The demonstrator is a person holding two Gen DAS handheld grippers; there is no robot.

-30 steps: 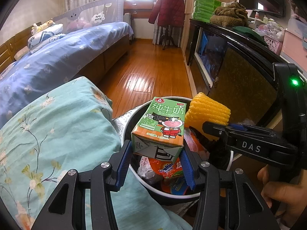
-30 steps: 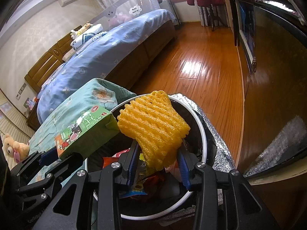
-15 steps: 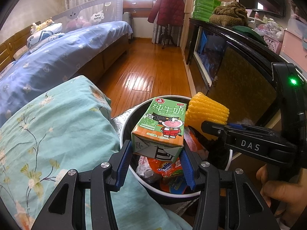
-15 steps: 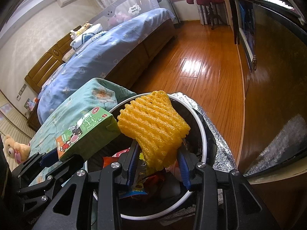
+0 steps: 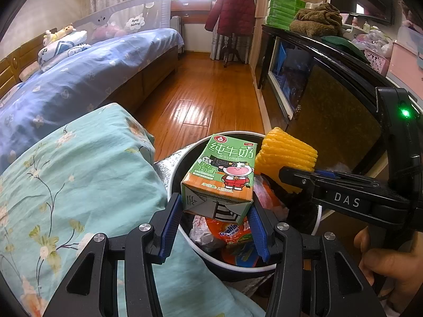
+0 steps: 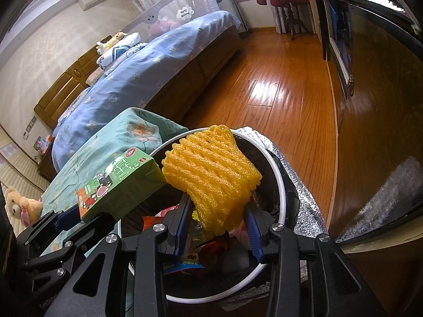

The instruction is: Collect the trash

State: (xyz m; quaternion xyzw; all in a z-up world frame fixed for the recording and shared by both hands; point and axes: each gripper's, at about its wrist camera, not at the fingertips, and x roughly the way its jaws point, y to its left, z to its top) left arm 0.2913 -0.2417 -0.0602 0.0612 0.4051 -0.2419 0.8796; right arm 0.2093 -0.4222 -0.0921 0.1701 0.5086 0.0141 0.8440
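My left gripper (image 5: 215, 225) is shut on a green milk carton (image 5: 222, 177), held just above a round black trash bin with a white rim (image 5: 173, 169). Beside it, my right gripper (image 6: 218, 223) is shut on a yellow foam fruit net (image 6: 211, 174), also over the bin (image 6: 283, 190). The carton (image 6: 119, 185) shows at the left of the right wrist view, the net (image 5: 286, 153) at the right of the left wrist view. Several crumpled snack wrappers (image 5: 232, 233) fill the bin below both items.
A teal floral quilt (image 5: 66, 179) presses against the bin's left side. Behind it is a bed with blue bedding (image 5: 79, 79). A dark cabinet (image 5: 330, 111) runs along the right. Wooden floor (image 5: 206, 100) stretches beyond. A person's hand (image 5: 391, 261) grips the right tool.
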